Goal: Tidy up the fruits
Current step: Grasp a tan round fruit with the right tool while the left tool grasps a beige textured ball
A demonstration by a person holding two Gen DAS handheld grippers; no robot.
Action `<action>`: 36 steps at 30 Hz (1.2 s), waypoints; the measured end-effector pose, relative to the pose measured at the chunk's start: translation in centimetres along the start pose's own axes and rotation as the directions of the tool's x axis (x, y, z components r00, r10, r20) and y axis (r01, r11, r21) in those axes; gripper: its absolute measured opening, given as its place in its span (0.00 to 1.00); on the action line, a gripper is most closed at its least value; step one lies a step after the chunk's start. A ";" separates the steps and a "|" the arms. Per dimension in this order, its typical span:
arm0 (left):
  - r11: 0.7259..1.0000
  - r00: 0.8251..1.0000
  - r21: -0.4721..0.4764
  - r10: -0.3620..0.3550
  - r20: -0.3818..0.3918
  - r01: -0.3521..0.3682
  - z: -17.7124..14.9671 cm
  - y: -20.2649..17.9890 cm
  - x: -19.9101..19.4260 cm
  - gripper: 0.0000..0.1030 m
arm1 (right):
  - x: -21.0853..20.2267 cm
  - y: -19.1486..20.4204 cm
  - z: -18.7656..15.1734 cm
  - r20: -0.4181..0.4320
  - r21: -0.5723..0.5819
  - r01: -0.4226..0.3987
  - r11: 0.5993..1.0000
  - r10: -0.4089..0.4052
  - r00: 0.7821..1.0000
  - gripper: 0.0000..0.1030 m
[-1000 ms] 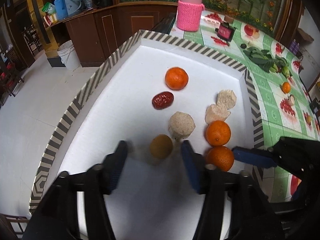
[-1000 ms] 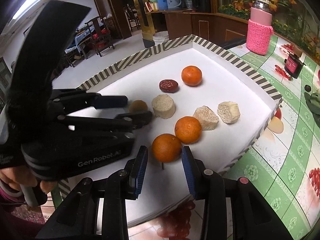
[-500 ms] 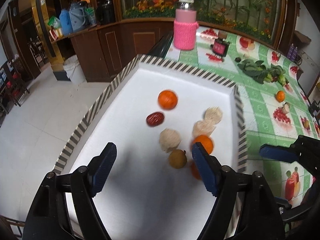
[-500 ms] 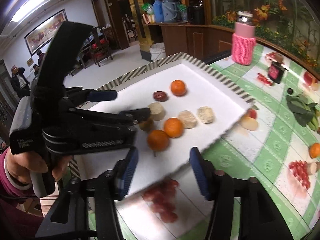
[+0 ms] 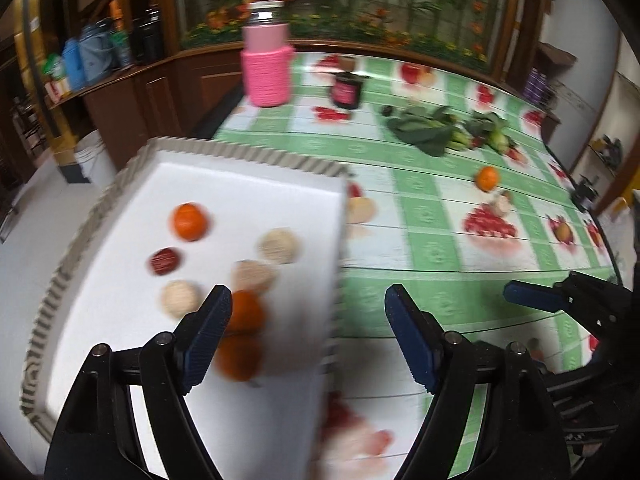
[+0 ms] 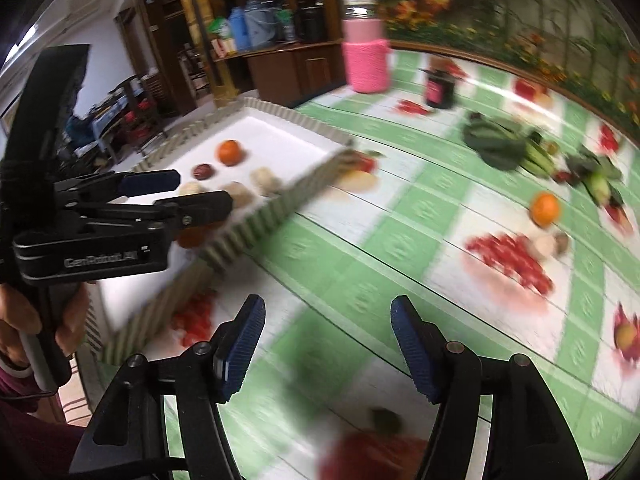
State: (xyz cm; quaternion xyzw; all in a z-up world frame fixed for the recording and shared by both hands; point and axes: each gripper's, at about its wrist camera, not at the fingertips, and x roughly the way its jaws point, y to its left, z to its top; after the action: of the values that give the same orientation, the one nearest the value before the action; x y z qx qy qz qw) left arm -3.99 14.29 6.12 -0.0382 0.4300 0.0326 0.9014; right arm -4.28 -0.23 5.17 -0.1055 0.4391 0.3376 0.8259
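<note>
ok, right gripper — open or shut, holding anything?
Open and empty. In its own wrist view the right gripper has its blue pads wide apart, with only bare green tablecloth between them; the loose orange lies far ahead.

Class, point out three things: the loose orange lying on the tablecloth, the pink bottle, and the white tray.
loose orange (image 6: pixel 545 209), right wrist view, middle of its peel.
pink bottle (image 5: pixel 267 74), left wrist view, knitted sleeve.
white tray (image 5: pixel 248 184), left wrist view, bare floor near far rim.

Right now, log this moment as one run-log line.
left gripper: open, empty, above tray edge | right gripper: open, empty, over tablecloth | loose orange: on tablecloth, outside tray
</note>
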 end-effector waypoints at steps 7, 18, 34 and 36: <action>0.996 0.997 0.059 -0.072 -0.019 0.073 0.9 -5.1 1.1 0.76 | -1.8 -6.3 -2.4 -0.010 0.112 0.062 0.992 -0.062 0.998 0.65; 0.974 0.983 0.145 -0.163 -0.078 0.173 1.8 -11.3 3.3 0.76 | -6.5 -16.8 -5.3 -0.003 0.284 0.249 0.926 -0.259 0.966 0.67; 0.954 0.976 0.221 -0.175 -0.131 0.201 4.7 -16.8 7.5 0.76 | -5.0 -24.5 -5.5 -0.025 0.353 0.314 0.881 -0.327 0.945 0.53; 0.954 0.973 0.217 -0.178 -0.145 0.206 5.0 -17.1 8.2 0.76 | -4.3 -24.6 -5.3 -0.032 0.342 0.304 0.889 -0.312 0.950 0.34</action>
State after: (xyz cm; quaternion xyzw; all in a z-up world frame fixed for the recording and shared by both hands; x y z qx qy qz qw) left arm 6.56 -2.01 3.54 0.0230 0.4800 -0.1078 0.8703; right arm 6.60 -23.15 2.46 -0.0245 0.4591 0.1221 0.8796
